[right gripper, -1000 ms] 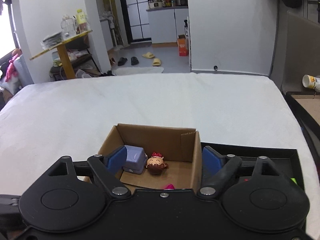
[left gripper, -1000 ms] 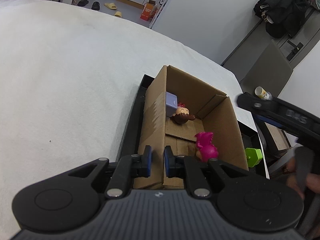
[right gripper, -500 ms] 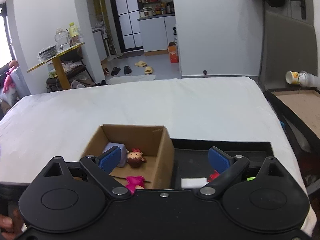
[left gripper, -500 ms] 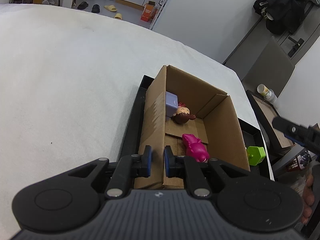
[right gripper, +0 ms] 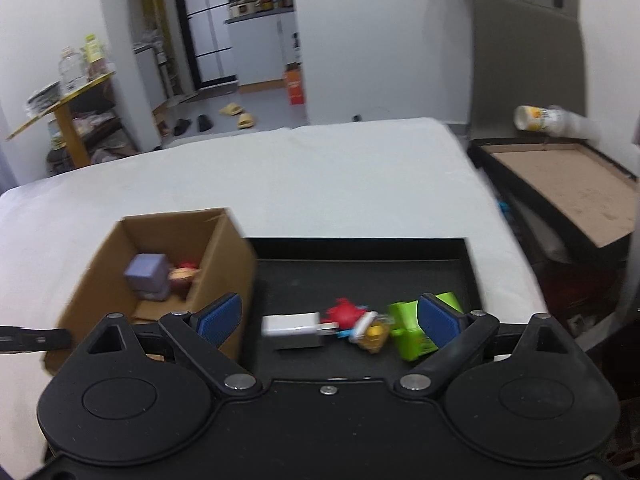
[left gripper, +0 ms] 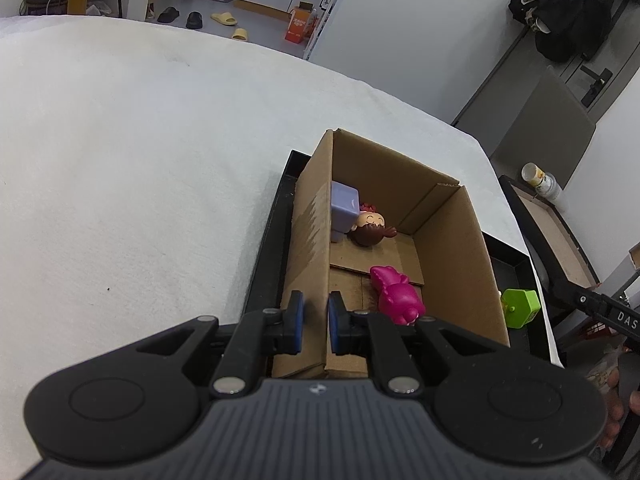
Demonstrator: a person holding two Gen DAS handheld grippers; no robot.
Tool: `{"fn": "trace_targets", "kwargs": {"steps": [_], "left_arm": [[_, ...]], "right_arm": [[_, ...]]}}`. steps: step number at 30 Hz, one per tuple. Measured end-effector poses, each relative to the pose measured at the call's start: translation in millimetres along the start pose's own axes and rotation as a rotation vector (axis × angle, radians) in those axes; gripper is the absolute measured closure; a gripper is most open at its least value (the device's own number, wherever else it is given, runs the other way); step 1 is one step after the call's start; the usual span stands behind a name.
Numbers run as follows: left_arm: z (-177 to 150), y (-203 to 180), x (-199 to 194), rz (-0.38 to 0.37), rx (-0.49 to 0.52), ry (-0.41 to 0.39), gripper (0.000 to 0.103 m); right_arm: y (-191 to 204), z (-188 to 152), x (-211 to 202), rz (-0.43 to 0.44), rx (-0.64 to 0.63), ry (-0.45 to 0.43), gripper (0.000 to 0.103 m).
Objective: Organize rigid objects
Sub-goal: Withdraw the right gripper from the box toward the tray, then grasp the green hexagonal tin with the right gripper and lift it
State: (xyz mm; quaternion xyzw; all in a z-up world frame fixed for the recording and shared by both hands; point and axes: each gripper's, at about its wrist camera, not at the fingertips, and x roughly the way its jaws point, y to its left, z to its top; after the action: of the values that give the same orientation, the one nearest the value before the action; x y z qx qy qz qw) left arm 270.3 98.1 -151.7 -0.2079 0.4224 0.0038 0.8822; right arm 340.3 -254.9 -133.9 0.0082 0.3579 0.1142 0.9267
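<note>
The left gripper (left gripper: 313, 322) is clenched on the near left wall of the cardboard box (left gripper: 452, 248), pinning it in place in the black tray (right gripper: 360, 256) on the white-covered table (left gripper: 120, 160). A pink toy (left gripper: 396, 294) now lies on its side on the box floor, near the front; a second ago it stood upright there, under the right gripper. It joins a lilac cube (left gripper: 343, 210) and a small doll head (left gripper: 370, 229) at the far end, so three pieces are packed.

The right gripper (right gripper: 330, 316), released and with nothing between its pads, has swung out of the box to the right and now hangs over the loose pieces in the tray: a white block (right gripper: 294, 330), a red figure (right gripper: 345, 312), a small yellow-and-white toy (right gripper: 370, 330) and a green block (right gripper: 412, 332). The blur in the right wrist view fits a hand on the move.

The drop appears finished, and the next pick looks to be one of these four, all lying close together, so a clean grip on a single piece may be awkward.
</note>
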Motion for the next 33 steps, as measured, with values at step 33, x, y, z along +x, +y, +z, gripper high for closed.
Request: {"fn": "trace_targets", "kwargs": {"steps": [33], "left_arm": [[2.7, -24.4, 8.5, 0.122, 0.032, 0.035, 0.091]], "right_arm": [[-82.7, -21.8, 78.3, 0.053, 0.033, 0.122, 0.046]]}}
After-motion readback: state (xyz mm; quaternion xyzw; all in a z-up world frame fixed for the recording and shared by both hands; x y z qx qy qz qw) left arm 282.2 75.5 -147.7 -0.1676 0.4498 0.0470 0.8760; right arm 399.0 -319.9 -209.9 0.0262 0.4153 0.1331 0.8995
